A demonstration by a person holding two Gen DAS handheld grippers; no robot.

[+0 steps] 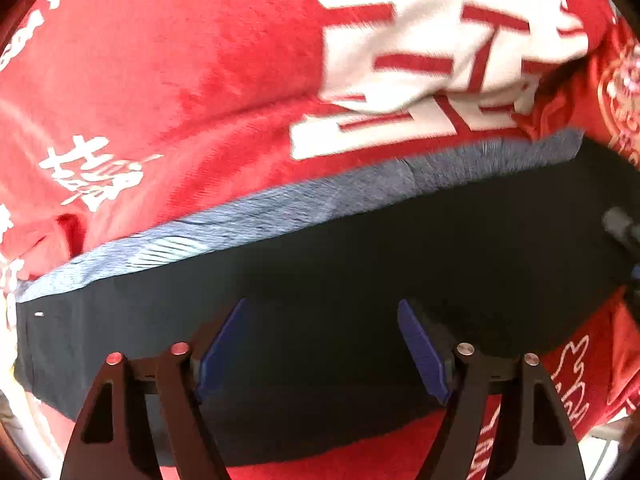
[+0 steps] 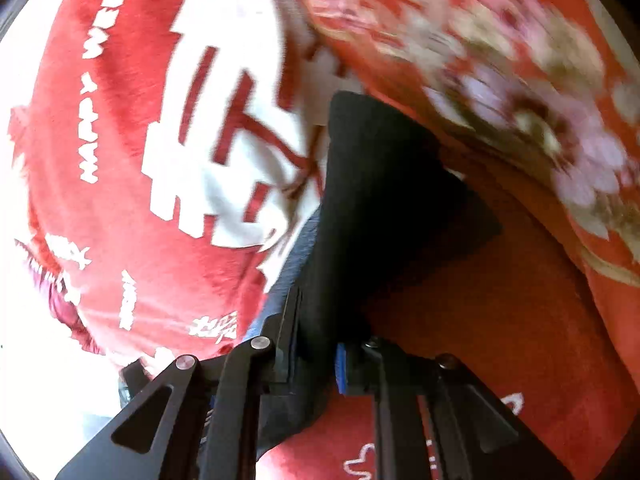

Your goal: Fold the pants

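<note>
Mid-fold: right gripper (image 2: 316, 360) fingers pinch the dark pants (image 2: 380, 184) above the red blanket (image 2: 120, 200); left gripper (image 1: 326, 350) fingers stand apart, empty, and should grip next.

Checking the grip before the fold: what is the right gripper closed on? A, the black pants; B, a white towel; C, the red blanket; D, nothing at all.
A: in the right wrist view the right gripper has its jaws nearly together with a fold of the black pants pinched between them.
</note>
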